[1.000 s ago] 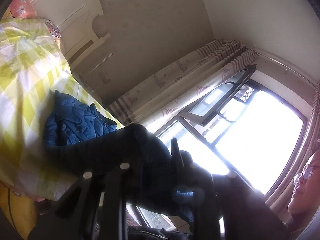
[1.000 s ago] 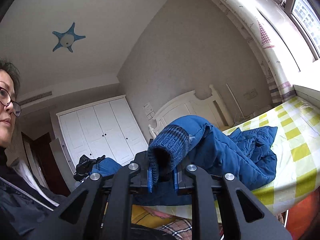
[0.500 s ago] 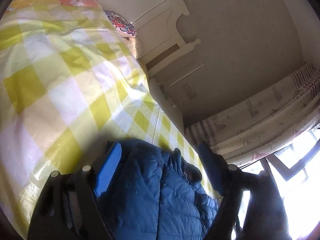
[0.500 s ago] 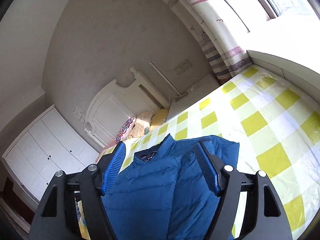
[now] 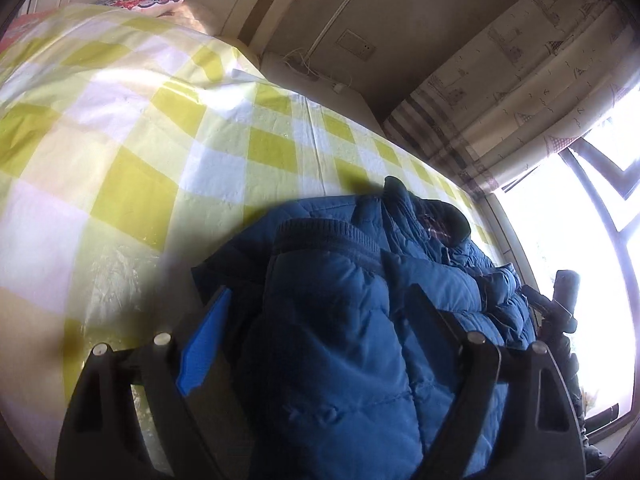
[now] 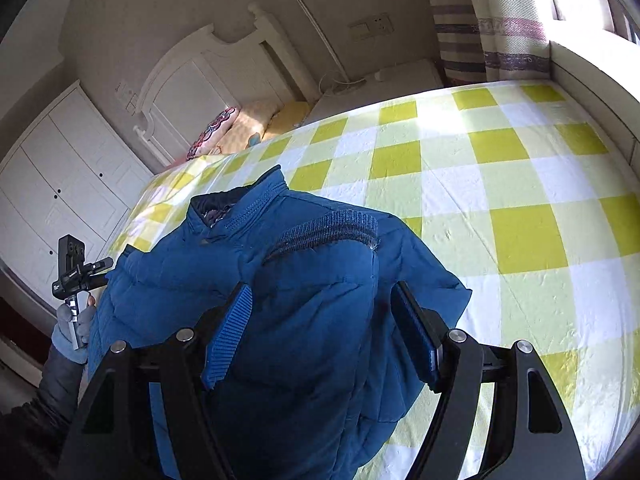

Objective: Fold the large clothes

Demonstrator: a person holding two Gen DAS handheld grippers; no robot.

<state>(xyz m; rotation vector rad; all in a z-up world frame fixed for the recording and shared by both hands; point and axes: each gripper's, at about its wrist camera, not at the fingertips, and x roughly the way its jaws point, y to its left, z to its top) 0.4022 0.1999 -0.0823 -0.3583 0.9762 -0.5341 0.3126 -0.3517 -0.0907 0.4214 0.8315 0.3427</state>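
- Blue padded jacket (image 6: 304, 304) lies on the yellow-checked bedsheet (image 6: 500, 168), sleeves folded across its front
- Left gripper (image 5: 316, 312) released, fingers spread either side of a sleeve
- Right gripper (image 6: 322, 308) likewise released over the other sleeve

Daylight from blown-out window (image 5: 580, 248); bed (image 6: 500, 184) sunlit, jacket (image 5: 340, 340) shadowed in left view; fisheye warp, dark corners, sharp focus.

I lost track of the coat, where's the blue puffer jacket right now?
The blue puffer jacket lies on the yellow checked bedspread at the near edge of the bed, collar toward the headboard, between both open grippers.
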